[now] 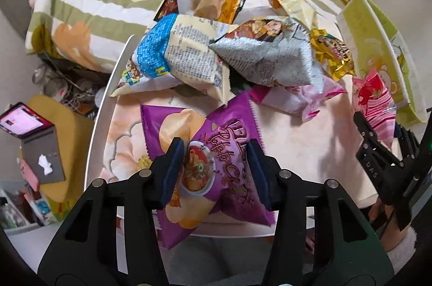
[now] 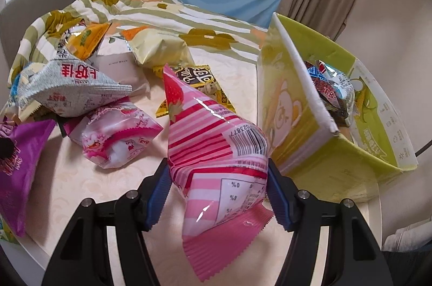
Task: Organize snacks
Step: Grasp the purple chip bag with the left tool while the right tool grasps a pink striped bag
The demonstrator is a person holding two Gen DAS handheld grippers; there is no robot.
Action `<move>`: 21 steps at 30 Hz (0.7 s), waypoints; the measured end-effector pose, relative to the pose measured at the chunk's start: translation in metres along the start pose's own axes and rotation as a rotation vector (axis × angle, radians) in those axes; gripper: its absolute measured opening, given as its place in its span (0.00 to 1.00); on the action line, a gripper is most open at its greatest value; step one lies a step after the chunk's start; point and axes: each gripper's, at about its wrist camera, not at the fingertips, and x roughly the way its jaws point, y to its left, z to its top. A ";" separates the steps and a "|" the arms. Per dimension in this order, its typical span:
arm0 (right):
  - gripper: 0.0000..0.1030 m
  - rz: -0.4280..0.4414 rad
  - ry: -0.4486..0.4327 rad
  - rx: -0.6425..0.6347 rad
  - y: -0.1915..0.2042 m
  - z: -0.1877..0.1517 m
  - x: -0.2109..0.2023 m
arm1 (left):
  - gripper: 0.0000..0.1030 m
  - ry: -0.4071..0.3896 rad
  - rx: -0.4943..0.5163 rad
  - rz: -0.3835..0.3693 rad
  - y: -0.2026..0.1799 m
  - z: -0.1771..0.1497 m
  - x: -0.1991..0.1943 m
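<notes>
My left gripper (image 1: 216,151) is shut on a purple potato-chip bag (image 1: 232,129), its blue pads pinching the bag's middle above the near edge of the round table (image 1: 100,124). In the right wrist view, my right gripper (image 2: 218,170) is shut on a pink striped strawberry snack bag (image 2: 216,140) that stands tilted, just left of a yellow-green box (image 2: 337,159). Several packets (image 2: 329,89) lie inside the box. The purple bag (image 2: 19,172) shows at the far left.
Loose snacks crowd the table: a grey bag (image 1: 270,56), a blue and cream bag (image 1: 183,54), a pink-white bag (image 2: 116,137), a gold packet (image 2: 199,86), a pale yellow bag (image 2: 159,46). A flowered quilt (image 1: 94,2) lies behind; a laptop (image 1: 29,124) sits lower left.
</notes>
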 end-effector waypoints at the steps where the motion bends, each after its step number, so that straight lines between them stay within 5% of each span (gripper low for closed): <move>1: 0.60 0.001 -0.001 0.003 0.000 0.000 -0.002 | 0.44 -0.002 0.004 -0.005 -0.001 0.002 -0.004; 3: 0.60 0.004 -0.005 0.014 0.001 -0.001 -0.006 | 0.48 -0.020 0.016 -0.003 -0.002 0.003 -0.011; 4: 0.60 0.005 -0.005 0.018 0.001 -0.002 -0.008 | 0.66 -0.028 0.029 0.006 -0.002 0.005 -0.015; 5: 0.60 0.007 -0.008 0.025 0.001 -0.002 -0.010 | 0.93 -0.032 0.039 0.017 -0.001 0.006 -0.017; 6: 0.60 0.009 -0.009 0.032 0.001 -0.002 -0.012 | 1.00 -0.041 0.047 0.026 0.000 0.007 -0.021; 12: 0.60 0.014 -0.023 0.049 0.000 -0.003 -0.019 | 0.99 0.010 0.016 -0.009 0.021 0.006 -0.020; 17: 0.60 0.015 -0.022 0.059 0.002 -0.005 -0.020 | 0.99 0.129 -0.093 -0.121 0.039 -0.002 0.015; 21: 0.60 0.015 -0.013 0.056 0.003 -0.006 -0.018 | 0.99 0.167 -0.106 -0.115 0.041 -0.007 0.034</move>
